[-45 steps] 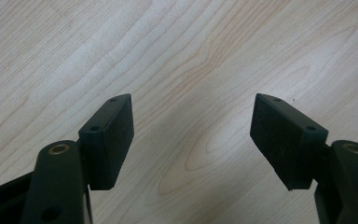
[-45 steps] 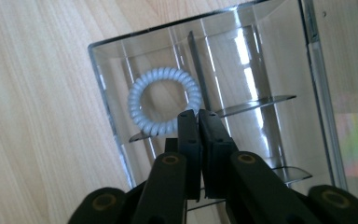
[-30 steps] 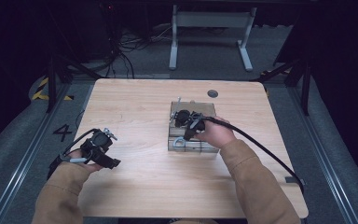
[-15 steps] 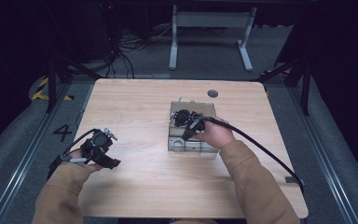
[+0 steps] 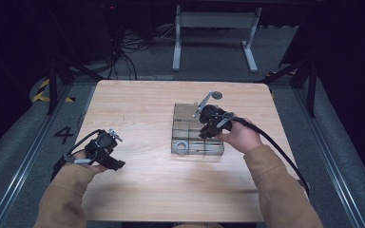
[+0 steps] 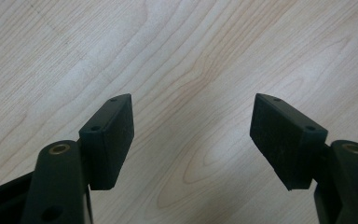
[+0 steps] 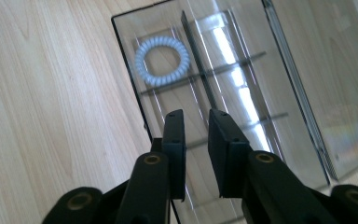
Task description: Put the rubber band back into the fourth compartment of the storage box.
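Note:
A clear plastic organiser box [image 5: 197, 127] with several compartments lies on the wooden table [image 5: 133, 109], right of centre. A pale blue coiled hair tie [image 5: 181, 147] rests in its near left compartment, and from the right gripper view the same hair tie [image 7: 162, 60] lies ahead, beyond the jaws. My right gripper [image 5: 203, 133] hovers over the box [image 7: 223, 70]; the right gripper [image 7: 196, 116] has its jaws a narrow gap apart with nothing between them. My left gripper [image 5: 115, 163] rests at the table's near left. That left gripper [image 6: 191, 107] stands wide open over bare wood.
The box's clear lid [image 7: 335, 84] lies open beside the compartments. A dark round hole [image 5: 217, 95] sits in the table behind the box. A cable [image 5: 275, 147] trails from the right gripper along the sleeve. Black rails and a metal frame surround the table.
The right gripper has shifted slightly to the right and back over the box. The left gripper has stayed where it was.

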Motion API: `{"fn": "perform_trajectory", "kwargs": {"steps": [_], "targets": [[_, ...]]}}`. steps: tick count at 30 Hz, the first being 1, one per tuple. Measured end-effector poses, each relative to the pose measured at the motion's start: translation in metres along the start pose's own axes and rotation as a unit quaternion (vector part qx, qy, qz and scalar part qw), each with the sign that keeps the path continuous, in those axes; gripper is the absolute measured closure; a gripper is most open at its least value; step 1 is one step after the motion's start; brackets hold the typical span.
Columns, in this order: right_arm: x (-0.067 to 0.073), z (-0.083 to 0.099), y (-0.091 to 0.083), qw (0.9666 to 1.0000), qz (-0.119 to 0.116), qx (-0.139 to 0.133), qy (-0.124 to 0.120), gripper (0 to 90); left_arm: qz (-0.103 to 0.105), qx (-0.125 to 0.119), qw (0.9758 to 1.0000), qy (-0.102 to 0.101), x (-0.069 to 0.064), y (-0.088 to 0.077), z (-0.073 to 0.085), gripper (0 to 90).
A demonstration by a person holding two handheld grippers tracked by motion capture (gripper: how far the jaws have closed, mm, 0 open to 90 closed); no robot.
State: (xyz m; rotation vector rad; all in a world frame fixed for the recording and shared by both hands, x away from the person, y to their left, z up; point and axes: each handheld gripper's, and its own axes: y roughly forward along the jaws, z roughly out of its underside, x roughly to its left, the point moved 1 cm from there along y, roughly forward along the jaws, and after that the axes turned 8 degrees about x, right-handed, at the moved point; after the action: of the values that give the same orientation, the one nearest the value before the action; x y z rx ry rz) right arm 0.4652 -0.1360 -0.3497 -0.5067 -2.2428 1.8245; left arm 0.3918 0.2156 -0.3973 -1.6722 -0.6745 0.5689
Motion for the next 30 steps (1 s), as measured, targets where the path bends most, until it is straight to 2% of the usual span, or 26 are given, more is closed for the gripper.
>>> {"fn": "perform_trajectory", "kwargs": {"steps": [2, 6, 10, 11, 13, 14, 24, 30], "targets": [[-0.001, 0.011, -0.004, 0.9999, 0.005, -0.012, 0.004, 73.9, -0.001, 0.002, 1.0000, 0.002, 0.000, 0.001, -0.001, 31.2], [-0.005, 0.040, -0.016, 0.9990, 0.015, -0.031, 0.029, 71.9, -0.003, -0.003, 1.0000, 0.005, -0.001, -0.002, -0.002, 31.4], [-0.007, 0.072, -0.025, 0.9970, 0.024, -0.047, 0.056, 70.9, 0.000, -0.004, 1.0000, 0.005, -0.002, 0.000, -0.003, 31.5], [-0.007, 0.072, -0.025, 0.9970, 0.024, -0.047, 0.056, 70.9, 0.000, -0.004, 1.0000, 0.005, -0.002, 0.000, -0.003, 31.5], [-0.008, 0.087, -0.028, 0.9958, 0.027, -0.049, 0.073, 69.5, -0.001, -0.005, 1.0000, 0.006, -0.002, 0.000, -0.003, 31.4], [-0.009, 0.100, -0.029, 0.9946, 0.029, -0.055, 0.083, 69.0, 0.000, -0.006, 1.0000, 0.006, -0.003, 0.000, -0.003, 31.4], [-0.012, 0.155, -0.022, 0.9873, 0.034, -0.071, 0.138, 64.4, 0.008, -0.018, 0.9998, 0.001, 0.000, 0.002, -0.002, 31.8], [-0.016, 0.174, -0.012, 0.9835, 0.037, -0.067, 0.164, 61.9, 0.007, -0.022, 0.9997, -0.002, 0.002, 0.002, -0.001, 31.9]]}}
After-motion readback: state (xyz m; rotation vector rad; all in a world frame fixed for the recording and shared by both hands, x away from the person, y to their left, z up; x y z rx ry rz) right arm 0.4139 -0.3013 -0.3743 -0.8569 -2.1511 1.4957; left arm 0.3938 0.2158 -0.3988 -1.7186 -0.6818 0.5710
